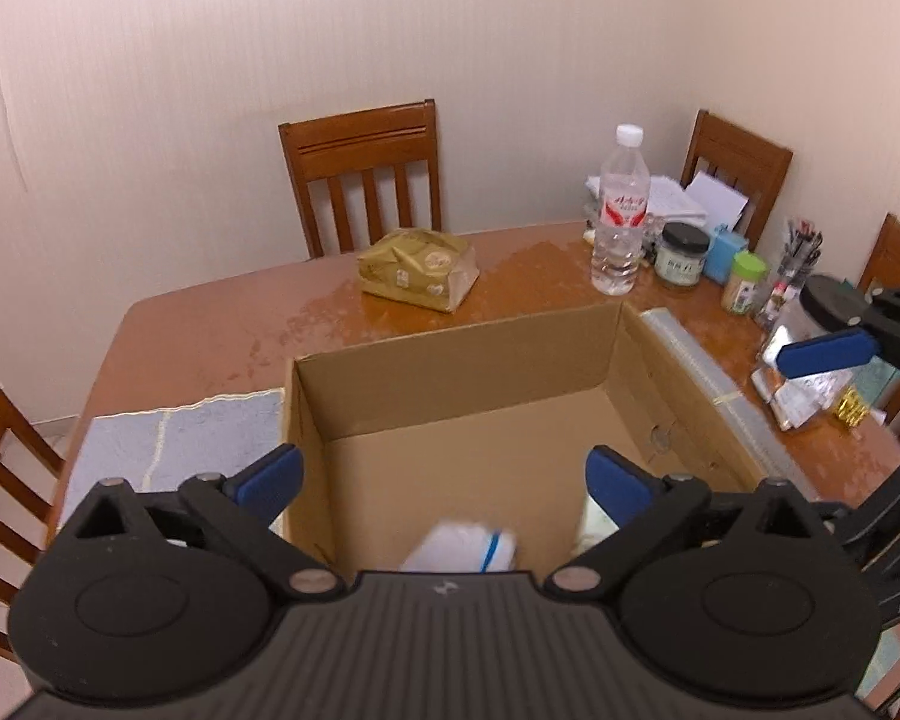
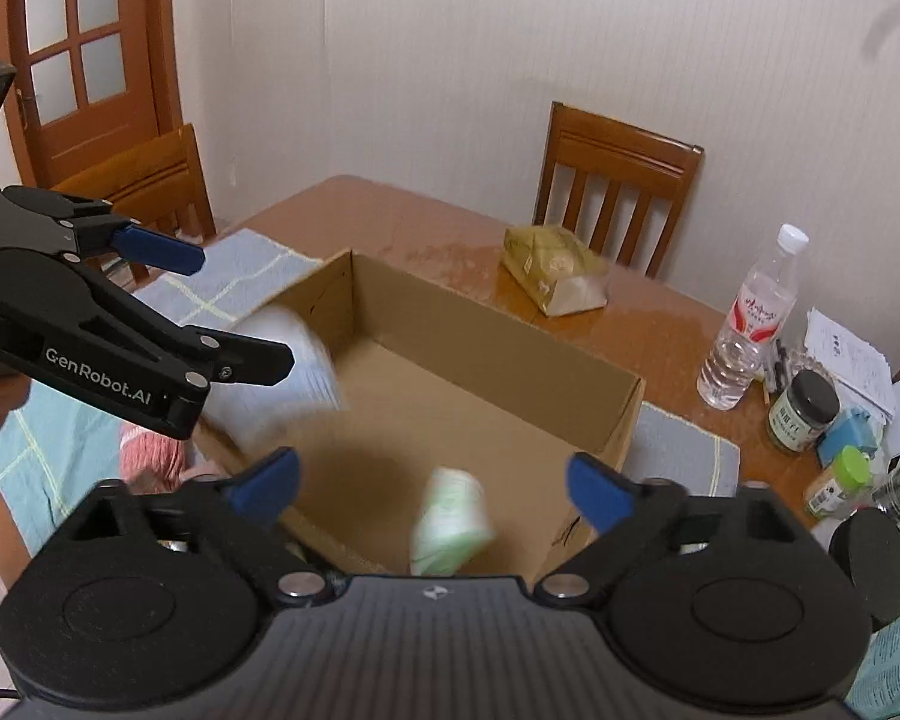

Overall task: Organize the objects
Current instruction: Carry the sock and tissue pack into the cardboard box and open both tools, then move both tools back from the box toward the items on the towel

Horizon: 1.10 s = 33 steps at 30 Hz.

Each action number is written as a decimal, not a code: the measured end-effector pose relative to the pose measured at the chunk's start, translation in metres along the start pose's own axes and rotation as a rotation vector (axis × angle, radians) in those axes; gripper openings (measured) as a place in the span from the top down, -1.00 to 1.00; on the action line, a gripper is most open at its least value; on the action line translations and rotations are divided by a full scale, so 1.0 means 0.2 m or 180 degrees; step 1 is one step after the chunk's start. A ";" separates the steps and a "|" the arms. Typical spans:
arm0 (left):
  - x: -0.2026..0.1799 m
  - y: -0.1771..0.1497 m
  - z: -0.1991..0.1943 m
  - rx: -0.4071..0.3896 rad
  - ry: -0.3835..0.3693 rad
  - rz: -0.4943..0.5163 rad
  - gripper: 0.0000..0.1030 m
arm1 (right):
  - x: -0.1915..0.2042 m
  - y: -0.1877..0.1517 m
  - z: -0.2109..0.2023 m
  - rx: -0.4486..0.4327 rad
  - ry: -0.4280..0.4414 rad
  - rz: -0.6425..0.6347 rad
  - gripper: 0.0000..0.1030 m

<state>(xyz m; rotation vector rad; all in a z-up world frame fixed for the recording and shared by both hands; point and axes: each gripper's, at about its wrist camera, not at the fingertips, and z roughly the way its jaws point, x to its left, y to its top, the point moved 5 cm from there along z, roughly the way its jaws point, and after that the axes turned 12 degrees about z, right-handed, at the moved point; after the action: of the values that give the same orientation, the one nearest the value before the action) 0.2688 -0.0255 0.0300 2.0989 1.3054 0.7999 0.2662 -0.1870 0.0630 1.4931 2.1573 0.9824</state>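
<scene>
Dining room, pale walls, wooden chairs around a brown tabletop (image 1: 210, 324); open cardboard box (image 1: 450, 354) sits at the near edge.

Left hand-held gripper (image 1: 444, 480): fingers spread wide, nothing between them, hovering over the near end of the box. Directly below, at 6 o'clock in the left wrist view, a white packet with a blue mark (image 1: 468, 549) is blurred, apparently dropping into or already lying in the box. Cannot tell which.

Right hand-held gripper (image 2: 432, 483): also spread, empty, above the box's right side. A green-and-white packet (image 2: 450, 513) shows blurred inside the box at 6 o'clock.

Further out, the gold-wrapped package (image 1: 417, 269) lies on the tabletop beyond the far wall of the box, at 12 o'clock from the left gripper and about 1 o'clock from the right. Its long axis runs roughly left-right across the left view. At 2 o'clock: water bottle (image 1: 621, 216), dark-lidded jar (image 1: 682, 255), green-capped jar (image 1: 746, 282), pen holder (image 1: 795, 258), clustered close.

Judgement: gold package is the likely next pick; left gripper is better aligned, straight ahead over the box.
</scene>
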 end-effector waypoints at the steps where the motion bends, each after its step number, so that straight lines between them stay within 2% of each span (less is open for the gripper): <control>1: 0.00 -0.01 -0.01 0.0032 0.0021 0.0005 -0.95 | -0.01 -0.01 0.00 0.0025 0.0018 0.0027 -0.98; 8: -0.01 -0.07 -0.07 0.0114 0.0052 -0.0097 -0.99 | -0.03 -0.06 -0.02 0.0125 -0.0014 0.0130 -1.00; 13: -0.07 -0.21 -0.07 0.0201 0.0151 -0.0165 -0.99 | -0.03 -0.19 -0.03 0.0075 -0.0067 0.0208 -1.00; 17: -0.12 -0.34 -0.10 0.0288 0.0111 -0.0368 -0.99 | -0.06 -0.31 -0.02 0.0218 -0.0022 0.0419 -1.00; 21: -0.15 -0.46 -0.14 0.0409 0.0246 -0.0601 -0.99 | -0.08 -0.42 -0.03 0.0250 -0.0087 0.0410 -1.00; 27: -0.21 -0.61 -0.21 0.0600 0.0464 -0.0888 -0.99 | -0.12 -0.54 -0.05 0.0277 -0.0038 0.0560 -1.00; 33: -0.24 -0.73 -0.22 0.0739 0.0573 -0.1016 -0.99 | -0.17 -0.67 -0.08 0.0282 -0.0233 0.0555 -1.00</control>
<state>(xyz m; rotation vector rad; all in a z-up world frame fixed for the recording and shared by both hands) 0.1333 -0.0076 -0.0535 1.9476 1.8520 0.7384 0.1789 -0.2523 -0.0240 1.7557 2.0719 0.8817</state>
